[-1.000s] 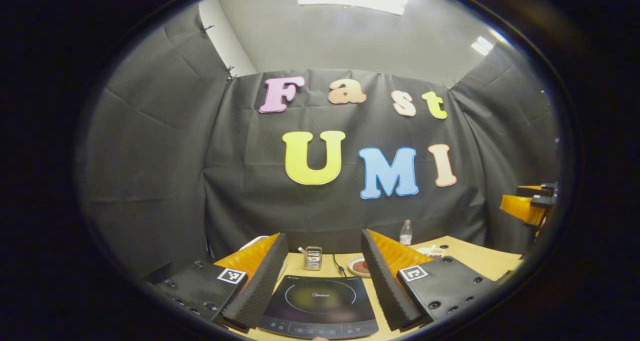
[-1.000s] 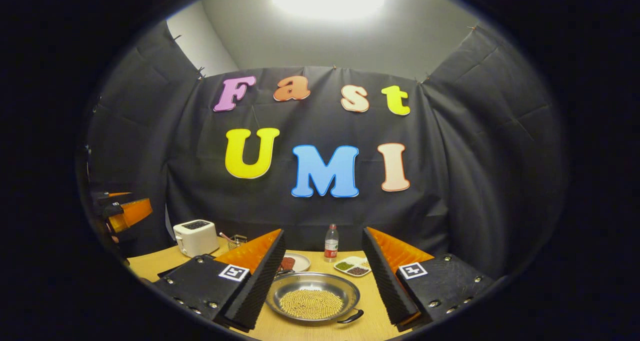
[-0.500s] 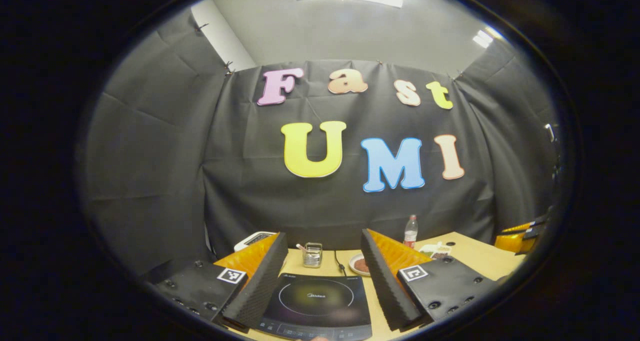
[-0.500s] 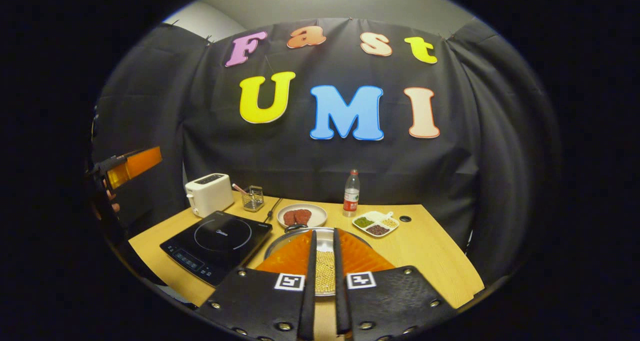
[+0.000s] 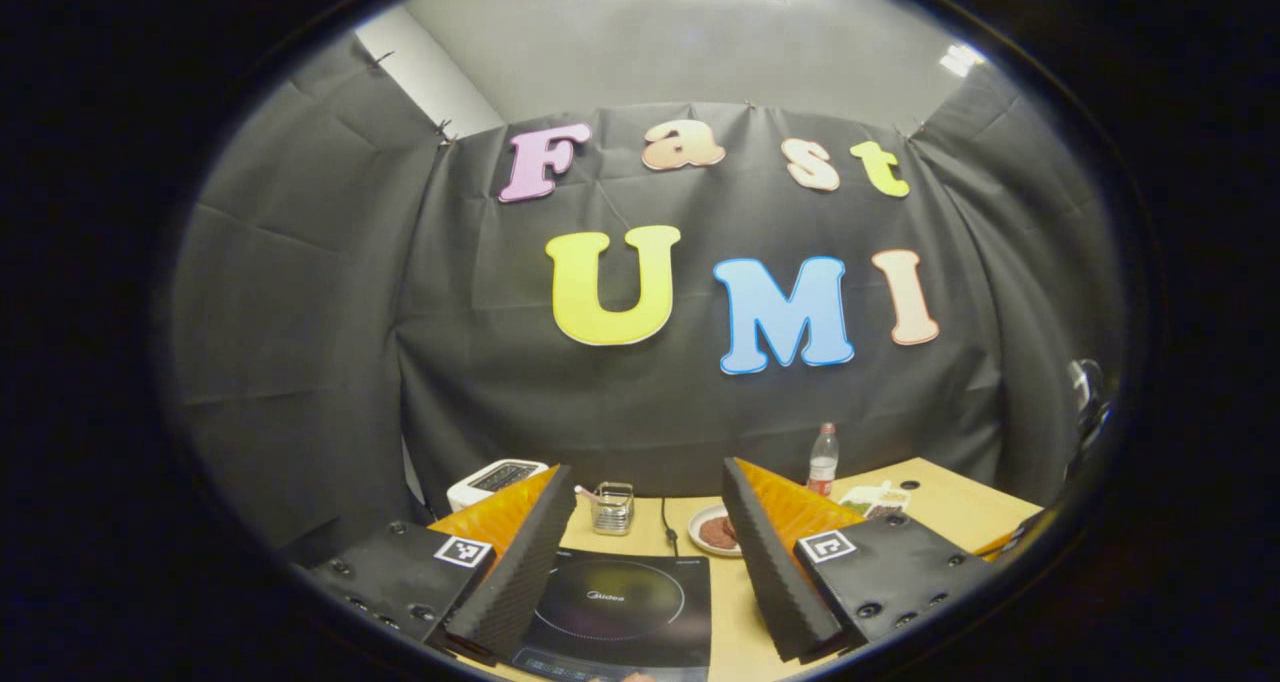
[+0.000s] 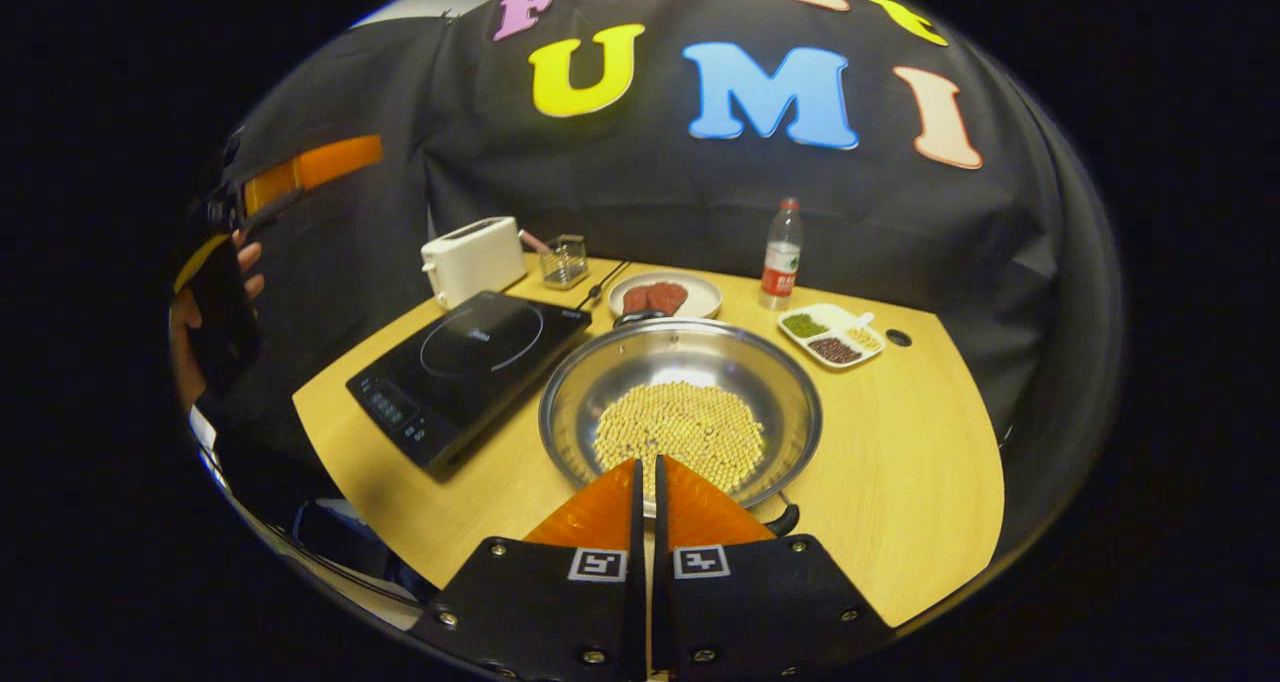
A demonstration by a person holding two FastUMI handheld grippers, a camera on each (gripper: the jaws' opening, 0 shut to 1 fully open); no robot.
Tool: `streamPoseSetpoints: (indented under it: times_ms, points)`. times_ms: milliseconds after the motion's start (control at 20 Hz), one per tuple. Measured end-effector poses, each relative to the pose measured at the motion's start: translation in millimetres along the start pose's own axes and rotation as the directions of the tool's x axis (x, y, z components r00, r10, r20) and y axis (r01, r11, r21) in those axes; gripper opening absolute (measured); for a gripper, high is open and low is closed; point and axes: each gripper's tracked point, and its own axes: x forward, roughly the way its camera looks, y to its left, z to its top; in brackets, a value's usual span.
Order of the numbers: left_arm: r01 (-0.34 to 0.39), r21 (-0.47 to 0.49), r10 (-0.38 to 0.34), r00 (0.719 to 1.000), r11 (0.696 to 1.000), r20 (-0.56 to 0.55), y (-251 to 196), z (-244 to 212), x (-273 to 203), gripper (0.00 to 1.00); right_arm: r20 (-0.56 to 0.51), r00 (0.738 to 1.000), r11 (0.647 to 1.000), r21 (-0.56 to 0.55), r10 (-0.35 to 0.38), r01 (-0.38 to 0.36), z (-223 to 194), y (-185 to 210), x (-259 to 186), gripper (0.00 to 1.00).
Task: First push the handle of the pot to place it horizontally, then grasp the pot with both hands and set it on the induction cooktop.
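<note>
Oddly, the right claw (image 6: 645, 462), pressed together, hides the pot's (image 6: 680, 407) near rim; left claw (image 5: 645, 542) spread.

The right gripper (image 6: 647, 472) covers the pot's (image 6: 680, 402) near rim, and just a bit of the near handle (image 6: 785, 517) pokes out beside it. The far handle (image 6: 632, 316) is a small dark blob. In the left gripper view the induction cooktop (image 5: 615, 612) is cut off at the bottom, the toaster (image 5: 490, 479) is half hidden, and the plate (image 5: 712, 532) holds something reddish, maybe meat.
</note>
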Motion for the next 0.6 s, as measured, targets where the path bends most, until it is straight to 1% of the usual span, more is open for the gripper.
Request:
streamPoseSetpoints:
  times_ms: [50, 100, 200, 300, 350, 400, 450, 500, 600]
  points:
    - [-0.004, 0.000, 0.004, 1.000, 1.000, -0.009, -3, -2, 1, 0.99, -0.036, 0.999, 0.999, 0.008, 0.031, -0.031, -12, 1, 4, 0.03]
    - [-0.009, 0.002, 0.009, 1.000, 1.000, -0.018, -6, -6, 5, 0.96, -0.075, 0.995, 0.998, 0.026, 0.067, -0.065, -20, 3, 9, 0.03]
    - [-0.017, 0.005, 0.017, 0.999, 1.000, -0.035, -12, -12, 7, 0.95, -0.176, 0.977, 0.992, 0.058, 0.119, -0.111, -49, 6, 15, 0.03]
    - [-0.022, 0.011, 0.023, 0.999, 1.000, -0.048, -18, -16, 8, 0.95, -0.239, 0.963, 0.991, 0.063, 0.126, -0.114, -62, -3, 19, 0.03]
    - [-0.026, 0.018, 0.026, 0.998, 1.000, -0.052, -21, -16, 9, 0.95, -0.249, 0.961, 0.992, 0.062, 0.121, -0.109, -63, -8, 21, 0.03]
    - [-0.030, 0.025, 0.031, 0.998, 0.999, -0.056, -24, -18, 9, 0.99, -0.254, 0.960, 0.992, 0.065, 0.120, -0.107, -63, -13, 23, 0.03]
    - [-0.031, 0.030, 0.033, 0.998, 0.999, -0.059, -27, -20, 10, 0.95, -0.256, 0.960, 0.992, 0.068, 0.116, -0.102, -63, -18, 25, 0.03]
    - [-0.031, 0.033, 0.033, 0.997, 0.999, -0.065, -32, -22, 11, 0.99, -0.261, 0.959, 0.993, 0.067, 0.113, -0.098, -64, -23, 27, 0.03]
    - [-0.029, 0.032, 0.032, 0.997, 0.999, -0.073, -40, -23, 14, 0.99, -0.270, 0.954, 0.990, 0.086, 0.130, -0.110, -67, -25, 26, 0.03]
